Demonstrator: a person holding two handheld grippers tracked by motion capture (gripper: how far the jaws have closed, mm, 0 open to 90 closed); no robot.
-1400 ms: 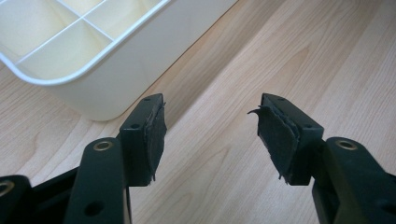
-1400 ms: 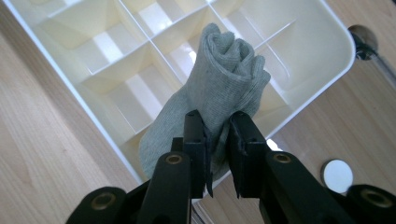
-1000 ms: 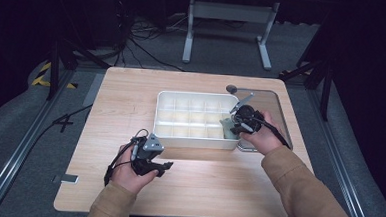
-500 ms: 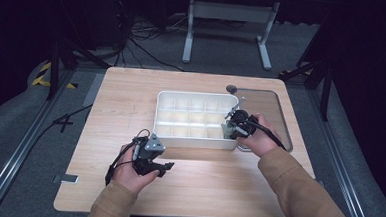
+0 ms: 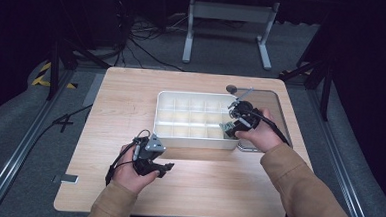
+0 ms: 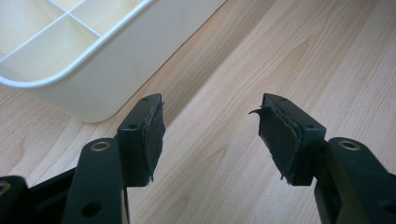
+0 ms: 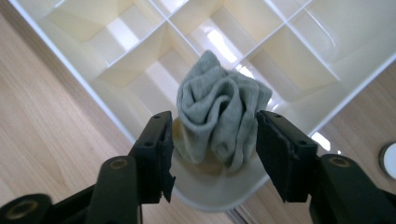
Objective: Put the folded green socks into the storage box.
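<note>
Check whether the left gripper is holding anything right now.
No, the left gripper has its fingers spread apart over bare wooden table, with nothing between them.

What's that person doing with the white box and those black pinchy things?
A person holds a hand-held gripper in each hand at a wooden table. The right hand-held gripper has a bunched-up grey sock between its jaws, in a corner compartment of the white divided tray. Whether the jaws press the sock or have let go is unclear. The left hand-held gripper is open and empty, low over the table just outside the tray.
</note>
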